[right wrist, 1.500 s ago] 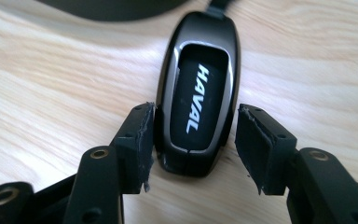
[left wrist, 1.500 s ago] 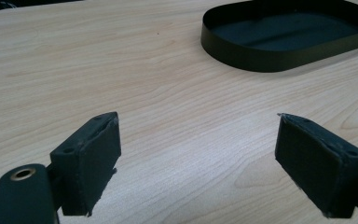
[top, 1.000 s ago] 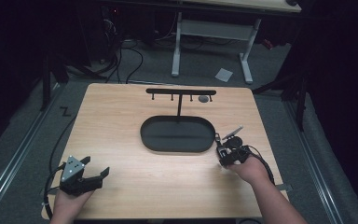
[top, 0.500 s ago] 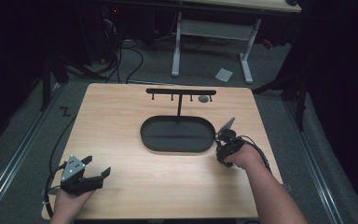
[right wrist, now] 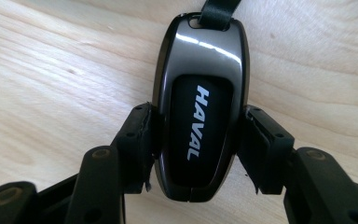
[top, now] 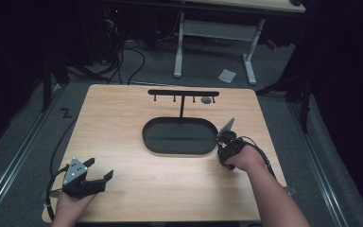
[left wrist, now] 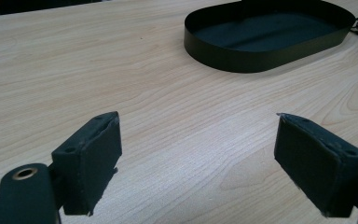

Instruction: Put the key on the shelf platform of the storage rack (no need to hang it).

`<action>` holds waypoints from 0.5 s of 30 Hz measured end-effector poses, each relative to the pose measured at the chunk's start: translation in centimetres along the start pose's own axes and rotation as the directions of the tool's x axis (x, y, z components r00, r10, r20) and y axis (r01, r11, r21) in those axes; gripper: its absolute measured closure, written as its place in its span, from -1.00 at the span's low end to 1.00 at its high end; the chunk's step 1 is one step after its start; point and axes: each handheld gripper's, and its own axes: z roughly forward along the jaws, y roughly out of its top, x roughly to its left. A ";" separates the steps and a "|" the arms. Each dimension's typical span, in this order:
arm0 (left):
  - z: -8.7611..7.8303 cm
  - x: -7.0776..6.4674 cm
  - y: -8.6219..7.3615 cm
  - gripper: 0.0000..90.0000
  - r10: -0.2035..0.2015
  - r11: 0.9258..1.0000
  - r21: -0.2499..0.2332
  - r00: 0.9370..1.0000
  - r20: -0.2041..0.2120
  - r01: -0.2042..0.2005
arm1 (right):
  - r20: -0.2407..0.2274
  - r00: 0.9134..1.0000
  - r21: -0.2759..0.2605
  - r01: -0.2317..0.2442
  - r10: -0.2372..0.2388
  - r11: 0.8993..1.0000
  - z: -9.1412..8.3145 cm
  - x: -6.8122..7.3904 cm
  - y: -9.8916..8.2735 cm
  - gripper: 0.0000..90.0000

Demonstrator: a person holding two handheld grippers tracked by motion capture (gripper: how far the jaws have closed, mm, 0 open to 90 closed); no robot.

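On a pale wooden table (top: pixel 170 189), the right gripper (right wrist: pixel 196 135) pinches a glossy Haval key fob (right wrist: pixel 198 102) just right of the black oval tray (top: pixel 179 135), apparently low over the wood; the left gripper (left wrist: pixel 198 163) rests spread wide near the front-left corner.

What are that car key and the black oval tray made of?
The car key looks like glossy plastic with a metallic-grey shell: sharp highlights, printed HAVAL lettering. The right tool clamps its sides. The oval tray seems thin matte-black metal, judging by its slim upright rim, though plastic is possible.
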 end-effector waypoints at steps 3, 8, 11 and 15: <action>0.1 0.0 0.0 -0.65 0.003 1.000 0.010 1.000 0.004 -0.003 | 0.008 1.000 -0.023 -0.001 0.001 1.000 -0.8 -0.1 -0.3 0.09; 0.2 -0.2 0.1 -0.65 0.006 1.000 0.004 1.000 0.003 -0.006 | 0.035 0.999 -0.037 0.000 0.002 0.999 -2.2 -0.4 -1.1 0.09; 0.2 -0.2 0.1 -0.65 0.006 1.000 0.005 1.000 0.004 -0.006 | 0.045 0.999 -0.041 -0.002 0.004 0.999 -2.7 -0.5 -1.4 0.09; 0.2 -0.2 0.1 -0.65 0.007 1.000 0.008 1.000 0.007 -0.007 | 0.061 0.998 -0.059 0.004 0.000 0.998 -4.1 -0.4 -1.7 0.09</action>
